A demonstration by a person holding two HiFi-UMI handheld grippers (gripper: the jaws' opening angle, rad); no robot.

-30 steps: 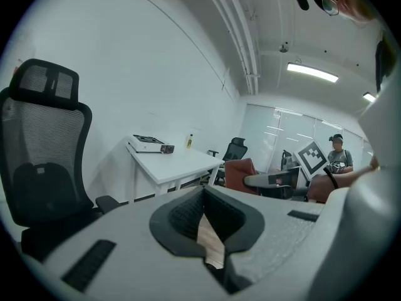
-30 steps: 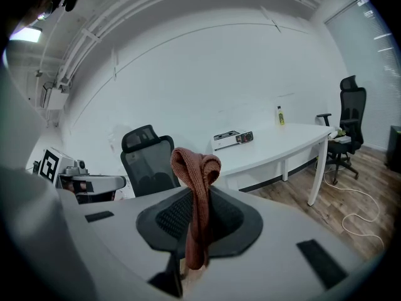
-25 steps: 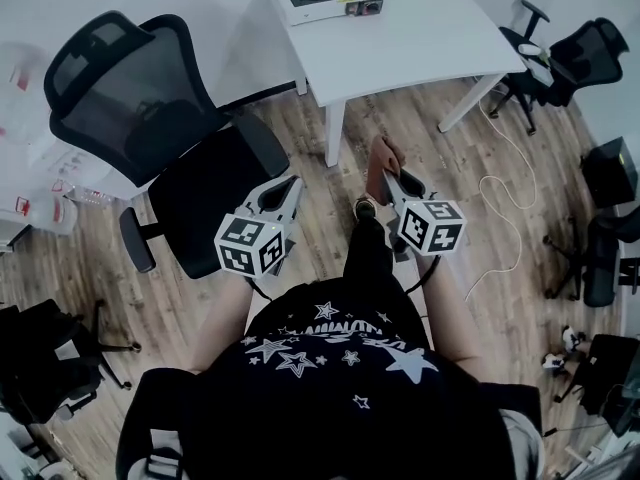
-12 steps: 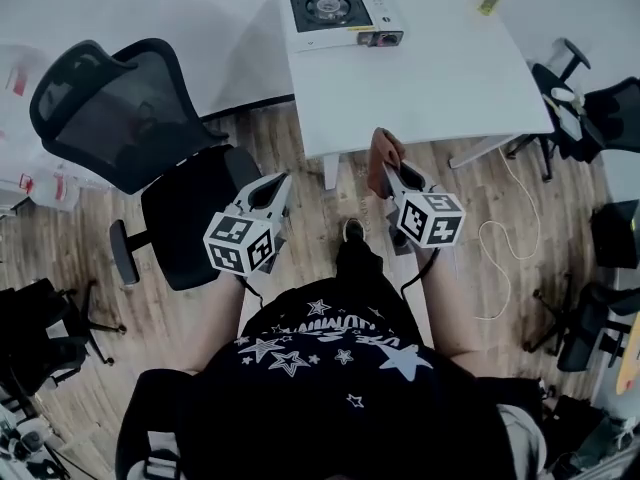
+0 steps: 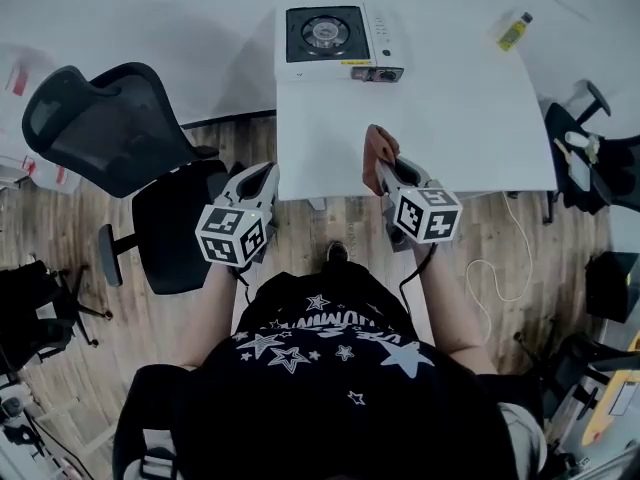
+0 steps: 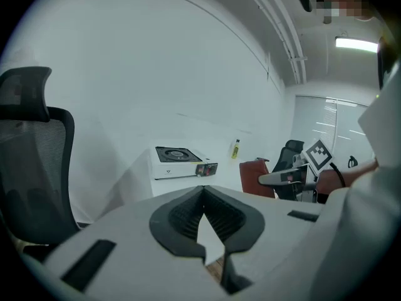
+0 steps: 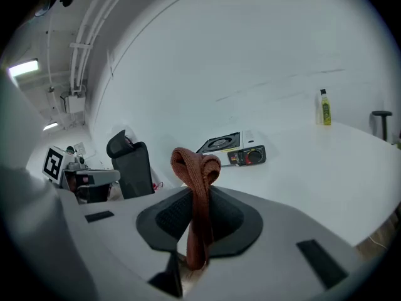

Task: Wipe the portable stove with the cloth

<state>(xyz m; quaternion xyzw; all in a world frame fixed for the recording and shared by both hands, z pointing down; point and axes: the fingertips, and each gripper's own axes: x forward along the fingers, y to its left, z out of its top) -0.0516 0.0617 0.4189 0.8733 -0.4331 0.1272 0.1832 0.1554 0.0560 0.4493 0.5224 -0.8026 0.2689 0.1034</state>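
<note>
- The right gripper [image 5: 392, 175] [image 7: 202, 196] has its jaws pinched on a folded rust-brown cloth [image 5: 376, 148] [image 7: 197, 165]. The cloth's looped fold stands up past the jaw tips, and its lower end hangs between the dark ribbed pads.
- The left gripper [image 5: 260, 176] [image 6: 202, 193] has its jaws pressed together at the tips, with nothing between them.
- Both grippers are held over the near edge of a white rectangular table [image 5: 450, 118]. The left one is at the near left corner and the right one sits a little further in, with the two well apart.
- The white portable gas stove with a black burner top [image 5: 337, 40] [image 6: 180, 160] [image 7: 233, 148] stands at the table's far left corner. Its control knob side faces the near edge.
- The cloth is clear of the stove, with bare tabletop lying between them.
- A small yellow bottle with a dark cap [image 5: 514, 31] [image 7: 324, 108] is on the far right part of the table, well apart from the stove. In the right gripper view it stands upright.
- A black mesh-backed office chair [image 5: 110, 133] [image 6: 31, 162] stands on the wooden plank floor [image 5: 60, 258], left of the table and just beside the left gripper.
- The person's black shirt with white stars [image 5: 330, 368] fills the near middle of the head view.
</note>
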